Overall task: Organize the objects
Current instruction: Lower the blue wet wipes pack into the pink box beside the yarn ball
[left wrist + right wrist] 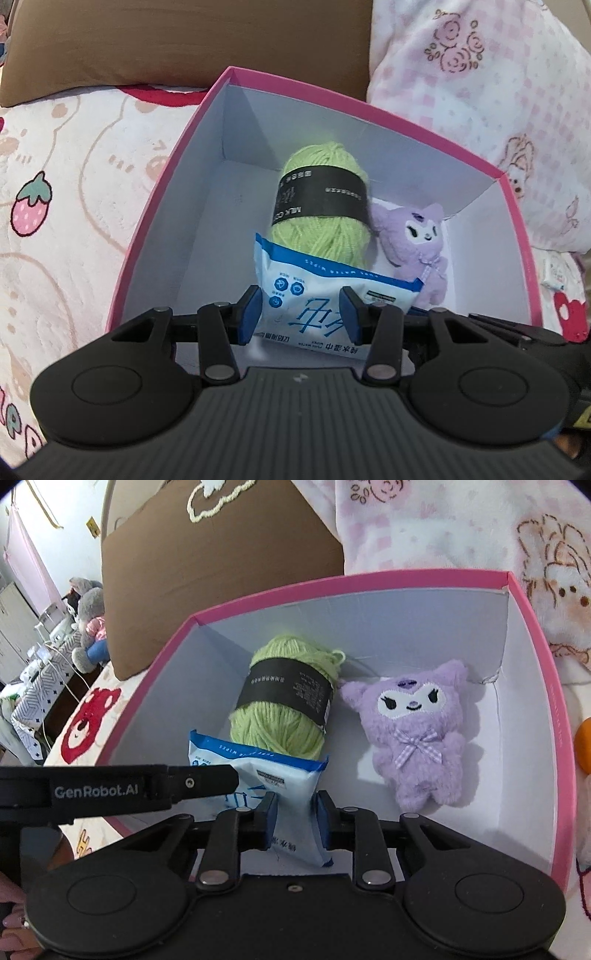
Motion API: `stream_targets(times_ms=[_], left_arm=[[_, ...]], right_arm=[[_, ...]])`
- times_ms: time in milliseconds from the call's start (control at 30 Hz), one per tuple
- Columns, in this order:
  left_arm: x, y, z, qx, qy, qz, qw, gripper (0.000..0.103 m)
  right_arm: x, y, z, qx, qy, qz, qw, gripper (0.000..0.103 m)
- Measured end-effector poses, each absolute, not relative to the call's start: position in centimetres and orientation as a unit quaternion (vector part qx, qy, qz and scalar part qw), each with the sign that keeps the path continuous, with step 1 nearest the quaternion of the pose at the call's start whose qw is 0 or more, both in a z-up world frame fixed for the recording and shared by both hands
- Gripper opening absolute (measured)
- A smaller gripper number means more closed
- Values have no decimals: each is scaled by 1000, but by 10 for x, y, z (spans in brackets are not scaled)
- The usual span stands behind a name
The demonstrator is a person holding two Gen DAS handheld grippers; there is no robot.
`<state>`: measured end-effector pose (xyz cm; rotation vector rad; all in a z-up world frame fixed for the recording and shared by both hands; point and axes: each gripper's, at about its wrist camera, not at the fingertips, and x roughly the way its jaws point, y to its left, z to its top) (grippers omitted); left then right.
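Observation:
A pink box with a white inside [199, 221] [369, 620] stands on the bed. In it lie a green yarn ball [325, 206] [291, 701] with a black band and, to its right, a purple plush toy [417, 243] [417, 731]. A blue-and-white wipes pack [317, 291] [291, 775] leans on the yarn at the box's near side. My left gripper [301, 314] is shut on the pack, its blue pads on either side; in the right wrist view it comes in from the left [147, 790]. My right gripper [295, 819] pinches the pack's near end.
A brown pillow [184, 40] [221, 572] lies behind the box. Strawberry-print bedding [55, 184] is on the left and a rose-print quilt [480, 74] on the right. An orange object [583, 746] sits outside the box's right wall. A person's hand [14, 923] shows at bottom left.

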<state>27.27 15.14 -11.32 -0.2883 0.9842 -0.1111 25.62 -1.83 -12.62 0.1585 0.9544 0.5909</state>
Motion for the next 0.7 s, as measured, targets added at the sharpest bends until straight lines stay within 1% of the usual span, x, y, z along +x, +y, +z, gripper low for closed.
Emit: stream_targets(times_ms=[300, 567, 667, 700], left_arm=[[274, 161, -115, -165, 460, -39, 872, 45], [278, 160, -121, -156, 460, -27, 874, 46], [279, 160, -122, -155, 465, -23, 871, 44], [279, 160, -122, -156, 465, -19, 871, 41]], right_arm=[[253, -16, -124, 64, 447, 283, 846, 26], [253, -15, -126, 68, 449, 286, 843, 26], [255, -16, -128, 78, 455, 288, 839, 26], [255, -17, -129, 84, 458, 290, 836, 26]])
